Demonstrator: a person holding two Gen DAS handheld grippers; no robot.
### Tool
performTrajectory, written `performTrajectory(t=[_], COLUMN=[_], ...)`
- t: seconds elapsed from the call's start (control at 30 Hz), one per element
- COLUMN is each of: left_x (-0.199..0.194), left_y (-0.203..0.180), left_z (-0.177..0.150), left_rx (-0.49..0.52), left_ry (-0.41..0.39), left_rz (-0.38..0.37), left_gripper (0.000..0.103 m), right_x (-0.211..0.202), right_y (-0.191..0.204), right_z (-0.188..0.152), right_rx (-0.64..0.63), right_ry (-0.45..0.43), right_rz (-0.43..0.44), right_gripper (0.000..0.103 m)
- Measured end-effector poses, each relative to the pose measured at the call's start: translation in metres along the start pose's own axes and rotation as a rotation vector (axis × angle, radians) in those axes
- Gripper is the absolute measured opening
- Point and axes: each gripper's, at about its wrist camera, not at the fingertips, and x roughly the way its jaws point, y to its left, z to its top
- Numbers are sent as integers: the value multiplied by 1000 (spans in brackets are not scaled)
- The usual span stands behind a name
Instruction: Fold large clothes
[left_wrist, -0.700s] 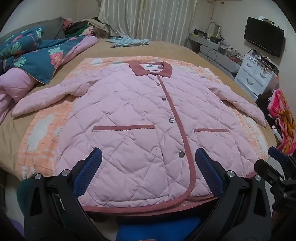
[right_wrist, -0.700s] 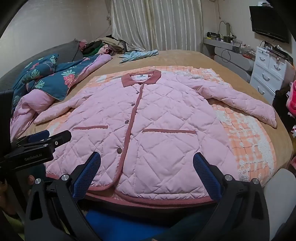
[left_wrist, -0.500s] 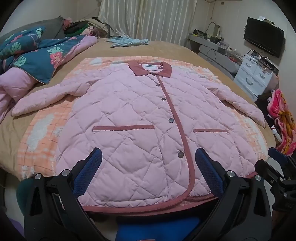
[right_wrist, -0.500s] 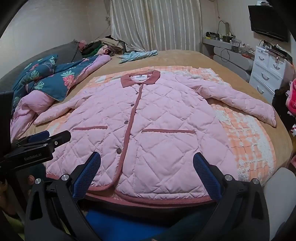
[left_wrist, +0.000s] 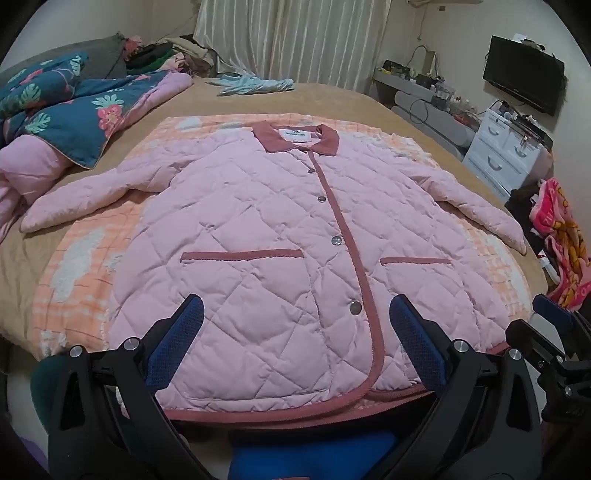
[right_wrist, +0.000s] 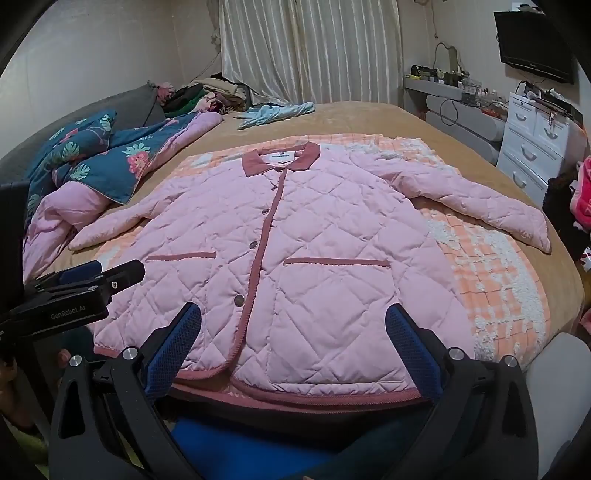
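The pink quilted button-front jacket (left_wrist: 266, 258) is lying flat, front up, on the orange checked blanket (left_wrist: 74, 288). The left gripper (left_wrist: 295, 339) and right gripper (right_wrist: 293, 339) are hovering at its hem, jaws spread wide, holding nothing. Being puffy, soft and probably light, it is likely best pinched at a sleeve cuff (right_wrist: 532, 229) or hem corner.

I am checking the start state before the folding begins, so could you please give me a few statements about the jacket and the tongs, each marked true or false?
1. The pink quilted jacket lies flat on the bed, front up, sleeves spread. True.
2. The left tongs are shut on the hem. False: their jaws stand wide apart above the hem, holding nothing.
3. The jacket lies on an orange checked blanket. True.
4. The jacket's collar points toward the tongs. False: it is at the far end; the hem is nearest.
5. The right tongs are open. True.
6. The jacket hangs unbuttoned and open. False: its front is closed along the placket.
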Motion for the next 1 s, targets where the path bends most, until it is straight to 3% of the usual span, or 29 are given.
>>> performTrajectory(t=[1.0], left_x=[-5], left_y=[5], left_z=[0], left_rx=[-2], left_ry=[0], left_rz=[-11], left_gripper=[94], right_x=[2], right_y=[-1], right_z=[-5], right_rx=[4], right_ry=[6], right_rz=[-9], right_gripper=[99])
